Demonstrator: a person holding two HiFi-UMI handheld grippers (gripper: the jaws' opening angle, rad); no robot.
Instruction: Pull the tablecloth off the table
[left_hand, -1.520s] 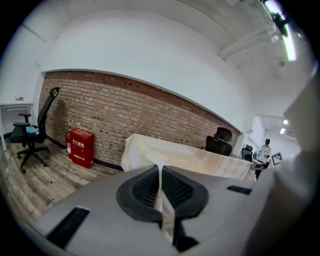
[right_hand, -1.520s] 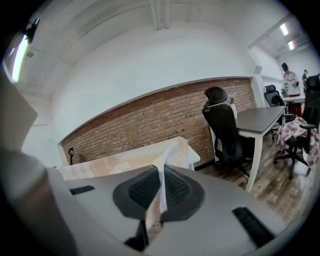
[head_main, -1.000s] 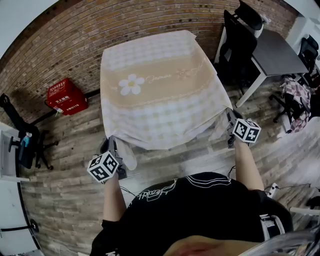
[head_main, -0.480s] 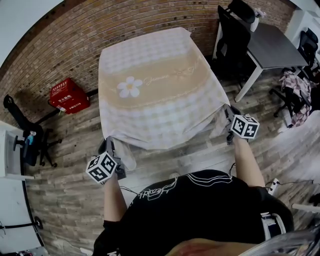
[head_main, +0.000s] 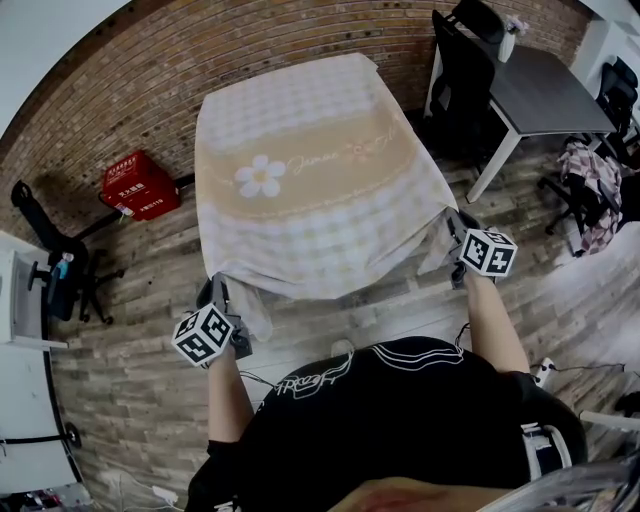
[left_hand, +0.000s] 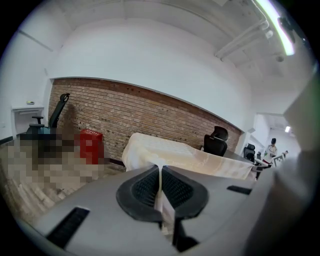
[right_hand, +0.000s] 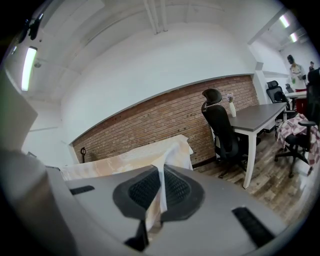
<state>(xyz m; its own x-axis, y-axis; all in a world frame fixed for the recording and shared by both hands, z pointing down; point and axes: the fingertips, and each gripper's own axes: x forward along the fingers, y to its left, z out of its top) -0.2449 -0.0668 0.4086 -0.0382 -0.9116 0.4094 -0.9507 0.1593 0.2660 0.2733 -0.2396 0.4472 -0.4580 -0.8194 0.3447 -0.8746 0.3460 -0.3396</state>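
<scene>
Nearest the person, the left gripper (left_hand: 161, 187) and the right gripper (right_hand: 160, 189) are each clamping their jaws tight on one near corner of the cream-and-beige checked fabric tablecloth with a white daisy print (head_main: 310, 190). The cloth is lying spread over the table, its long axis running away from the person towards the red brick wall (head_main: 200, 60), and it is covering the table completely, so the top and legs are not showing. Farther left, a red box-shaped container (head_main: 140, 185) is sitting on the wood-plank floor (head_main: 150, 290) beside the wall, its contents not showing.
</scene>
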